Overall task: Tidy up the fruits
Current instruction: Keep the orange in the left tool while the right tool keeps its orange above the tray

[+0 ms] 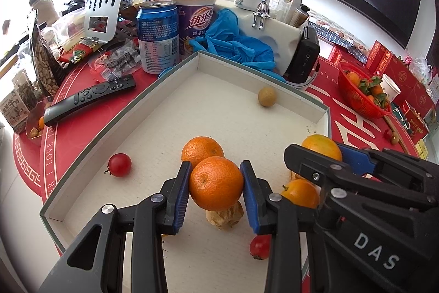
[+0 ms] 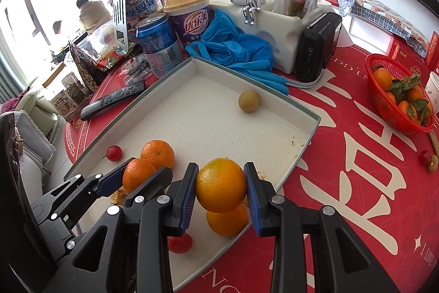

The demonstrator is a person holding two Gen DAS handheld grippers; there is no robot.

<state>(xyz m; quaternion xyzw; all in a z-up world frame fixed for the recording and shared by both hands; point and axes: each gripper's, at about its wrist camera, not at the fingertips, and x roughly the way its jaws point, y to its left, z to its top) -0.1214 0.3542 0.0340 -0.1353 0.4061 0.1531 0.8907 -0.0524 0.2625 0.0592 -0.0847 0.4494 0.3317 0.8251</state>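
Red tablecloth (image 2: 356,183) crowded. Left tongs (image 1: 216,183) clamp mandarin (image 1: 216,183) over tray (image 1: 123,111); second mandarin (image 1: 201,150) just beyond. Right tongs (image 2: 221,184) clamp orange (image 2: 221,184); another orange (image 2: 227,221) beneath. Can (image 1: 157,37), remote (image 1: 90,98) beyond tray.

Right gripper (image 2: 221,184) clamps a yellow-orange citrus (image 2: 221,185) above the shallow box (image 2: 301,140). Another orange (image 2: 227,223) sits directly beneath. Left gripper (image 2: 134,177) pinches a mandarin (image 2: 138,174). Red basket (image 2: 395,117) well apart.
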